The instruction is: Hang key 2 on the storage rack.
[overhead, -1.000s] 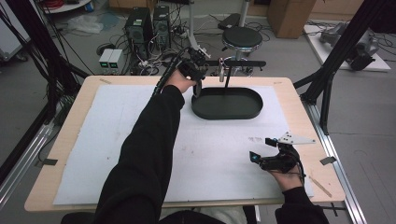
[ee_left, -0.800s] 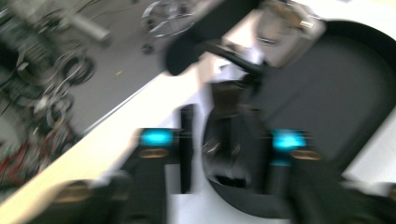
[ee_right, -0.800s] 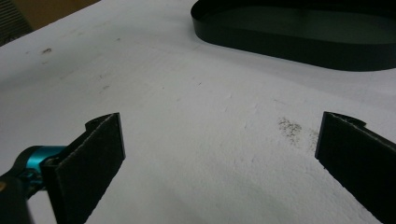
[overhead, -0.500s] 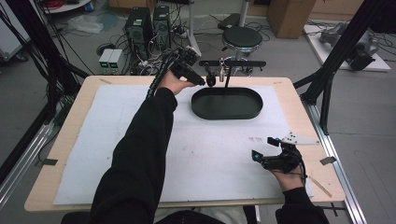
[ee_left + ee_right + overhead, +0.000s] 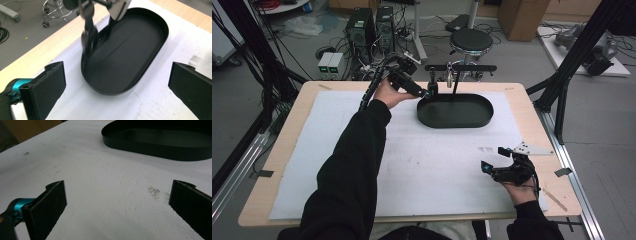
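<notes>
Looking at the left gripper: its jaws have just been opening and now stand wide, with nothing pressed between the pads. The left gripper view looks out between them at the black oval tray.

- Landmark = tray. It sits on the white mat, long axis running left to right across the table as the person faces it.
- Thing in play: a dark utensil hanging upright from the rack bar just behind the tray's far rim, at the tray's left end. It's smeared in the left gripper view, so possibly a spoon or ladle; I can't tell which.
- Its long axis is vertical, handle up at the bar, working end down near the tray's rim.
- A shiny metal utensil hangs from the same bar, further along the far rim towards the tray's middle.
- Key relation: the dark utensil lies straight ahead of the left gripper, just beside its tips but not touched by them. The gripper sits off the tray's left end and points across it.
- Right gripper: jaws wide, holding nothing, resting on the mat well on the near side of the tray, off its right end. The right gripper view has bare mat between the jaws and the tray's near wall beyond.
- Left hand is clearly the nearer one to the rack; my read is any next grab or nudge of that utensil falls to it.
- Writing: none readable. No brand or label on the tray, rack or grippers. There are faint grey smudges on the mat near the right gripper, but those aren't text.
</notes>
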`<action>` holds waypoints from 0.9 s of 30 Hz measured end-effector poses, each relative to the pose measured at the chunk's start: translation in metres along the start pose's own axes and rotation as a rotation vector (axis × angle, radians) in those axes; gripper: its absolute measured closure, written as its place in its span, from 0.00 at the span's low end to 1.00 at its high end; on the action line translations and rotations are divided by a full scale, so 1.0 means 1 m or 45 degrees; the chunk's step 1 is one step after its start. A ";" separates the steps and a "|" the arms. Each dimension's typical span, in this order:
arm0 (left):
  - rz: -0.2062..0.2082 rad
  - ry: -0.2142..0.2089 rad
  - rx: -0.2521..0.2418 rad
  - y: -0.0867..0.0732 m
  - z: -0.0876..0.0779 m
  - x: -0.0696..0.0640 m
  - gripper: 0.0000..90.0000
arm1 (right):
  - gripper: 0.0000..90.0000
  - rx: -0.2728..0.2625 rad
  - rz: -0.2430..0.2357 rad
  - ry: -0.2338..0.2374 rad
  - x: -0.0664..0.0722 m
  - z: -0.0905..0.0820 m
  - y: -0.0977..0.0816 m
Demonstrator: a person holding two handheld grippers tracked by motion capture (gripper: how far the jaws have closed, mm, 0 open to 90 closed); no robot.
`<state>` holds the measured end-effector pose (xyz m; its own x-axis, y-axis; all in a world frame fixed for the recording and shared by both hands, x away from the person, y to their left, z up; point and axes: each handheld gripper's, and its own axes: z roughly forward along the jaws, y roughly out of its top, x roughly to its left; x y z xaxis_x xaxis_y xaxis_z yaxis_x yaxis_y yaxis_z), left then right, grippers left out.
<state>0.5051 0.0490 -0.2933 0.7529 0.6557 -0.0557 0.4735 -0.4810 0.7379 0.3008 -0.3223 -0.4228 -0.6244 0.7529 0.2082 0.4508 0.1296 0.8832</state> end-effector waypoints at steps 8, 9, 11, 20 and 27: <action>-0.018 0.031 -0.073 -0.019 -0.018 0.002 0.02 | 0.01 0.013 0.000 -0.012 0.000 0.000 0.000; -0.027 0.029 -0.080 -0.022 -0.020 0.003 0.02 | 0.01 0.012 -0.003 -0.012 -0.001 0.001 0.000; -0.030 0.037 -0.097 -0.028 -0.027 0.005 0.02 | 0.01 0.012 0.003 -0.015 -0.001 0.001 0.000; -0.059 0.030 -0.160 -0.056 -0.055 0.011 0.02 | 0.01 0.015 0.000 -0.022 -0.001 0.001 -0.001; -0.031 0.005 -0.172 -0.079 -0.076 0.003 0.02 | 0.01 0.024 0.000 -0.023 -0.001 0.001 -0.002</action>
<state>0.4353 0.1330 -0.3006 0.7401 0.6686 -0.0725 0.4258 -0.3824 0.8200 0.3015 -0.3226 -0.4249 -0.6128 0.7644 0.2005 0.4629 0.1415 0.8751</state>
